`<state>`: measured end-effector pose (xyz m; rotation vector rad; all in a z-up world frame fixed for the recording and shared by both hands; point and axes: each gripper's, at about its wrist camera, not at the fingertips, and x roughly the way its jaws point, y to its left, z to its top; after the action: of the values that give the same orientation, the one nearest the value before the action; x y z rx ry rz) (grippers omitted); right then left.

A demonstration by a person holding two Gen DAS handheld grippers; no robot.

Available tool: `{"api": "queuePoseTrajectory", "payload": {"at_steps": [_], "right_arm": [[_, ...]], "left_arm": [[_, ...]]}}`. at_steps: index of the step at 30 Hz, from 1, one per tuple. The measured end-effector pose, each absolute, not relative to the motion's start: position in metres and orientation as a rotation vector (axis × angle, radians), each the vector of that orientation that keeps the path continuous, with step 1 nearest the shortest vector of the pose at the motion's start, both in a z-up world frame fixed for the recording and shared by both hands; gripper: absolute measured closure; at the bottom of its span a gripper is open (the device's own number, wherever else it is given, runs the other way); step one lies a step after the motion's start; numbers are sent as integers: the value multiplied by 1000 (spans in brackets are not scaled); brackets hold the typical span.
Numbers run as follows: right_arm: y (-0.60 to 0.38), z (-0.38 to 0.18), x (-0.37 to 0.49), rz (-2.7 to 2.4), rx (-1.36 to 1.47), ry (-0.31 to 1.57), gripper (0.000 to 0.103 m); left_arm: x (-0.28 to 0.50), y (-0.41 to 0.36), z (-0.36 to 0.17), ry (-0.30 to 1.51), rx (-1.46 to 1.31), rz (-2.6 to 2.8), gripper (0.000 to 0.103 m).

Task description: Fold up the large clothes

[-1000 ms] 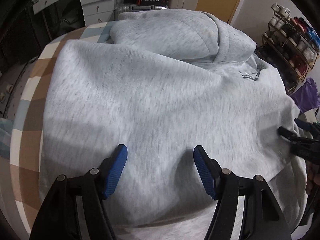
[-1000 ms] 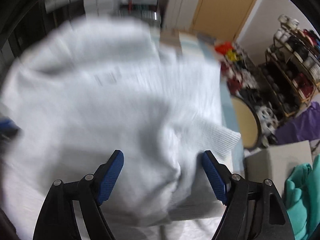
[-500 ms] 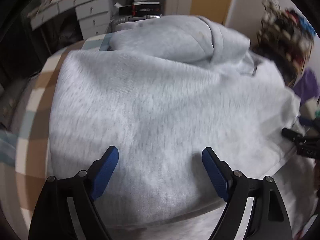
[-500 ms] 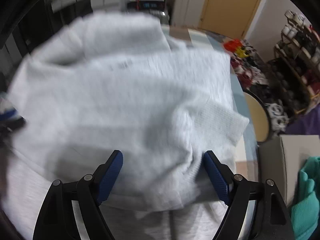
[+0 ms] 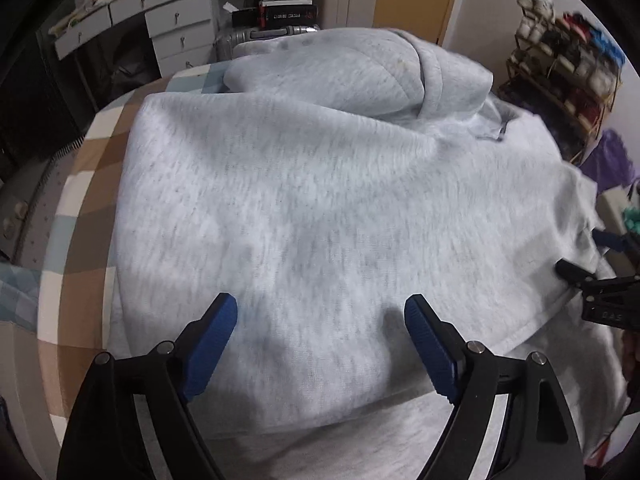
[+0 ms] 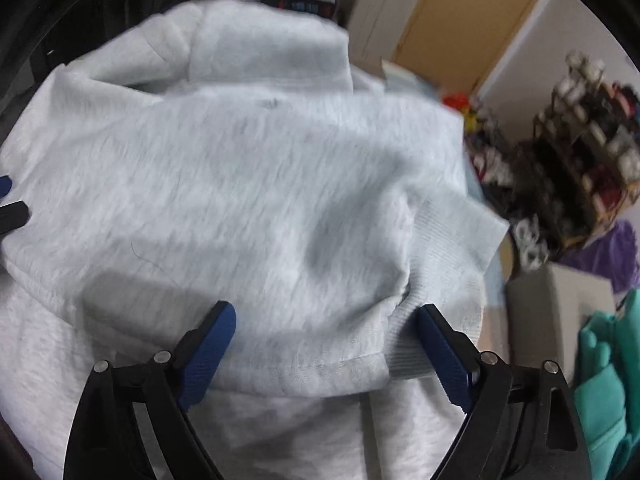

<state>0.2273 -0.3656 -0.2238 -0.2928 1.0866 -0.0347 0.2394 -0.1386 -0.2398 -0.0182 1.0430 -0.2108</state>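
Left gripper (image 5: 320, 344) blue pads spread wide, nothing pinched. Right gripper (image 6: 326, 354) jaws opening, clear of cloth; likely fold just released. Light grey fleece hoodie (image 5: 320, 200) fills frame centre, folded on checked tabletop (image 5: 80, 184).

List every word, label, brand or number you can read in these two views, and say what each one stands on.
Nothing reads with certainty.
Black box behind the light grey fleece hoodie: pale lettering, too small to read.
Small dark mark on the hoodie's chest: partly folded under, unreadable.
Body of the right gripper, left wrist view: faint embossed letters, unclear.
Right wrist view: too blurred to read anything.
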Motion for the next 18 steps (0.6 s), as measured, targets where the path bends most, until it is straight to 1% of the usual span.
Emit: {"api": "queuePoseTrajectory", "payload": {"at_steps": [2,4,7,9,10,14,16,18], "right_arm": [[-360,-200,229,-7,-297,1071,18],[-354,-164,236,31,-268,1007,17],[-338,-112,264,75,-208,910,14],[-320,-91,296,84,-204,871,8],[-307,-85,316,84,-212,863,7],[-270,-97,402,72,-209,911,7],[-244,-116,446,47,-255,978,9],[-236,-135,472,36,-312,997,10]], "left_arm": [[240,-121,-238,1045,-112,-239,21],[245,-105,-241,1048,-196,-274,21],[250,-92,-249,1051,-277,-302,21],[252,-85,-250,1047,-332,-302,21],[244,-83,-249,1052,-351,-293,21],[231,-91,-246,1064,-302,-264,21],[231,-104,-241,1072,-234,-252,21],[233,-111,-241,1081,-188,-245,19]]}}
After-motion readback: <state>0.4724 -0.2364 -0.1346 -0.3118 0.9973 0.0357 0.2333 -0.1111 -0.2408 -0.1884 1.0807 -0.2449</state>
